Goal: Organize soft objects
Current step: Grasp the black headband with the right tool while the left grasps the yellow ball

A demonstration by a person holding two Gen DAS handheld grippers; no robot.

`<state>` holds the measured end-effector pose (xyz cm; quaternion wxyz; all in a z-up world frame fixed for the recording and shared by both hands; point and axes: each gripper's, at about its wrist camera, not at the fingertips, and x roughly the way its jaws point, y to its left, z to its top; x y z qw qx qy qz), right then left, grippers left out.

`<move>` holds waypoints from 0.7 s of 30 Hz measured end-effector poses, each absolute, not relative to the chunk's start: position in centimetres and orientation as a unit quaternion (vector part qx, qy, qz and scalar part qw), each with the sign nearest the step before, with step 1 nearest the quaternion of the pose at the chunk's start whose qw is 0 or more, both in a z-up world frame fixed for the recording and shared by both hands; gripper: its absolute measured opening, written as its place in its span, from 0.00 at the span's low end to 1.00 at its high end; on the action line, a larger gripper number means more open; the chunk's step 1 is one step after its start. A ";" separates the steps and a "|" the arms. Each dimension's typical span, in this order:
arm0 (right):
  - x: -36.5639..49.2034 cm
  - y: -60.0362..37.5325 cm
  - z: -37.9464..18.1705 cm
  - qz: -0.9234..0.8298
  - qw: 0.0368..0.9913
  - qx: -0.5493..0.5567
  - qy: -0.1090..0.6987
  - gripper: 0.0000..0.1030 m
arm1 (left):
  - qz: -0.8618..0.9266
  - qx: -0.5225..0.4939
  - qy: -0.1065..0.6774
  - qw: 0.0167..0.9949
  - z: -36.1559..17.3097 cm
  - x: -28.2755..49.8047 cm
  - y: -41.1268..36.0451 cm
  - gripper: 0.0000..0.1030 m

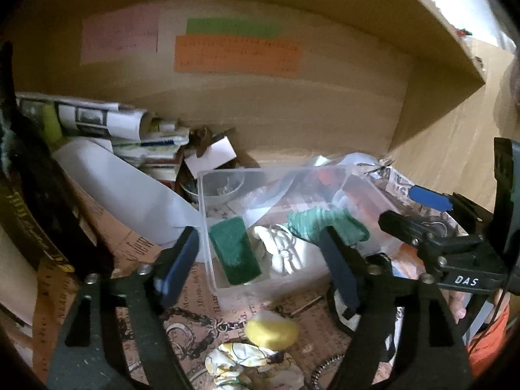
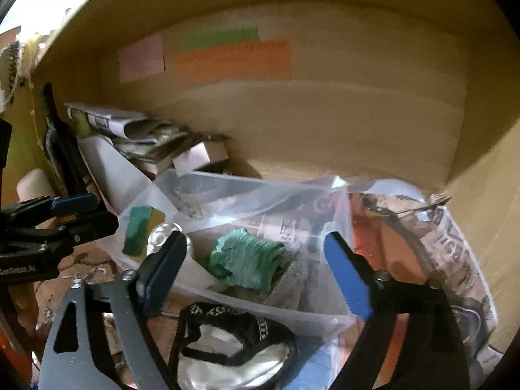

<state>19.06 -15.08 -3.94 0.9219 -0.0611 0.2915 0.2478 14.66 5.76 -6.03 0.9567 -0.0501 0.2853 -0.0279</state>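
both grippers hover jaws spread over the clear plastic bin [image 1: 208, 227]: left gripper [image 1: 260, 260], right gripper [image 2: 256, 266]. only the left view shows the yellow foam lump [image 1: 272, 330] before it.

I see a dark green sponge [image 1: 234, 251] and a teal ribbed knit cloth [image 2: 247, 264] inside the clear plastic box [image 1: 208, 227]. My surface is brown paper [image 1: 130, 250] printed with black lettering. A yellow soft ball [image 1: 272, 330] lies on it. Pink [image 1: 119, 39], green [image 1: 234, 27] and orange notes [image 1: 236, 53] mark the tan back wall [image 1: 292, 104]. My right gripper's pads [image 2: 348, 279] are blue.
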 end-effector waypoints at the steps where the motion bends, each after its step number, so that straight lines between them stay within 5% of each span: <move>1: 18.8 -15.2 -3.8 0.248 0.922 -0.061 0.289 0.89 | -0.027 -0.050 0.282 0.958 -5.9 14.3 5.8 0.86; 5: 17.5 -15.8 -3.9 0.247 0.924 -0.064 0.286 0.99 | -0.020 -0.049 0.275 0.960 -5.9 13.1 5.7 0.95; 21: 17.4 -17.1 -10.5 0.248 0.881 -0.074 0.396 0.98 | -0.031 -0.068 0.392 0.917 -13.4 13.9 5.7 0.96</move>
